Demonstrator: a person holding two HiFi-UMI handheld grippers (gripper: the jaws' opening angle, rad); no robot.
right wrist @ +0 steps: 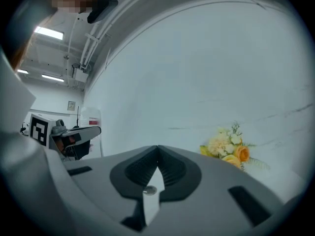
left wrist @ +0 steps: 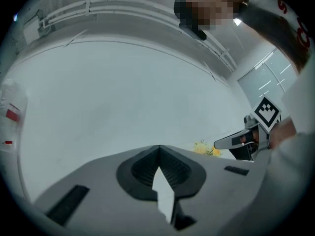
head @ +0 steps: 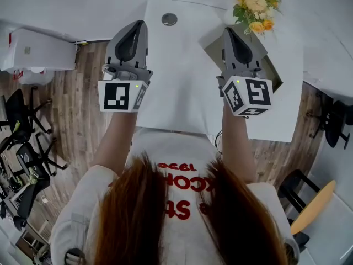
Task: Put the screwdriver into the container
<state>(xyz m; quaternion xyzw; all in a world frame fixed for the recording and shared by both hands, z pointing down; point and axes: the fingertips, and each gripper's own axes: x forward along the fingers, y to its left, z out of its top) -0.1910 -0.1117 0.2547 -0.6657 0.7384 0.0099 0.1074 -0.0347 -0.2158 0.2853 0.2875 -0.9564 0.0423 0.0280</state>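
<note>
- My left claw (head: 138, 27) is shut tight. Its two jaws meet at the tip and there is nothing between them
- My right claw (head: 228, 32) is shut tight too, and it holds nothing
- Both claws are up in the air over the white table (head: 182, 93). They are side by side but well apart, and they point away from me
- Each claw has a cube with black and white squares at its back, the left cube (head: 122, 95) and the right cube (head: 249, 95)
- I cannot tell where the screwdriver is, or the container, because no view shows them
- A bunch of yellow and orange flowers (head: 255, 9) sits at the far right end of the table, near the right claw
- A small round grey cap (head: 169, 19) is set in the table top near the far edge, between the two claws
- In the left gripper view and the right gripper view there is a plain pale wall (left wrist: 123, 97) past the jaw tips
- The floor (head: 77, 120) is brown wood, and black chairs (head: 16, 120) stand on it at my left
</note>
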